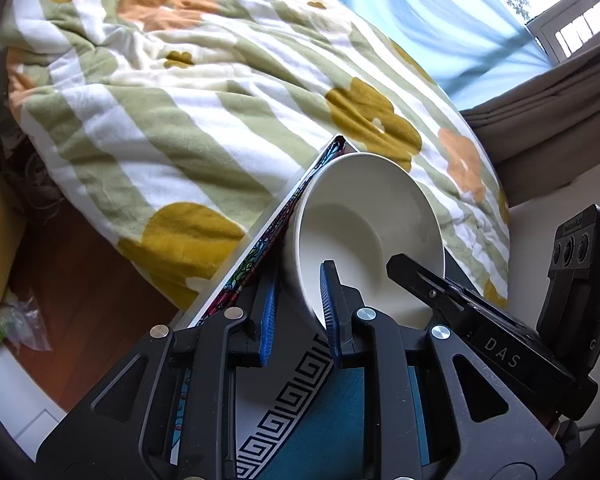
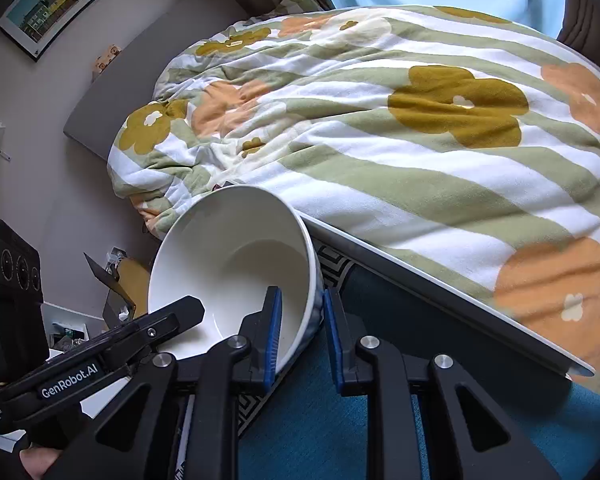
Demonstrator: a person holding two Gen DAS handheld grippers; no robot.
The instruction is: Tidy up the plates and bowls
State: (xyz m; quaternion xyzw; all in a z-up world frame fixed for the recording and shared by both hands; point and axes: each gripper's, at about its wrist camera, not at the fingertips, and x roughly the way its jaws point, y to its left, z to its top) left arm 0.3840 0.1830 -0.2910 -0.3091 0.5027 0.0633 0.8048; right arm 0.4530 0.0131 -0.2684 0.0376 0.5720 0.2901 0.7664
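With your left gripper (image 1: 300, 300) and right gripper (image 2: 300, 332) each clamped on opposite walls of the white bowl (image 1: 364, 220) over the patterned tray (image 1: 284, 396), uneven lifting could, I think, twist it free.

Black gripper (image 1: 298, 308), blue pads (image 1: 269, 312)

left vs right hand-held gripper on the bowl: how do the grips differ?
The left hand-held gripper clamps the white bowl on its left wall; the right hand-held gripper clamps the opposite wall. The left one's right finger sits inside the bowl; the right one's left finger does. Both are shut on the rim, blue pads either side of the wall.
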